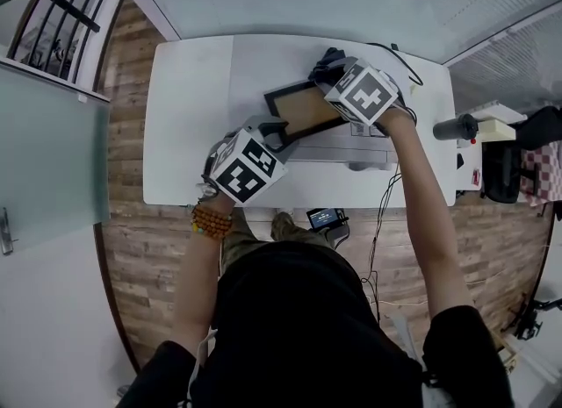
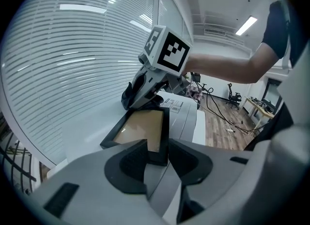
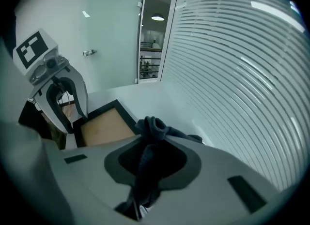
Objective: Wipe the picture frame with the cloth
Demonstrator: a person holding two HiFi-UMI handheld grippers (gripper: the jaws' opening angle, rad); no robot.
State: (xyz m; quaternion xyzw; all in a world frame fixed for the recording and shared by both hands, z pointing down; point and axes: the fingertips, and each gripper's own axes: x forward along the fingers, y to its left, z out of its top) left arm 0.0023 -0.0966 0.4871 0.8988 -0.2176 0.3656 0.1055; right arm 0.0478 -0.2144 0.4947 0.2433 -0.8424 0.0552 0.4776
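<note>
While I watched from the head view, the white table (image 1: 189, 117) filled the middle of the floor, with a grey box (image 1: 344, 148) lying toward its 3 o'clock half. On that box, tilted with its near side raised, was the frame (image 1: 303, 112): black border, tan panel, its long side running from 8 to 2 o'clock.

My left gripper (image 2: 157, 147) came at the frame from 7 o'clock. Its jaws stood wide, and the frame's near corner sat clamped between the two dark pads, one border bar wedged in the gap.

My right gripper (image 3: 155, 147) was at the frame's 1 o'clock corner, pointing steeply down. Its jaws were closed on the dark cloth (image 3: 154, 126), which bunched up out of the pads in a knot and trailed back between them. The knot was at the frame's far border; I could not tell whether it touched.
</note>
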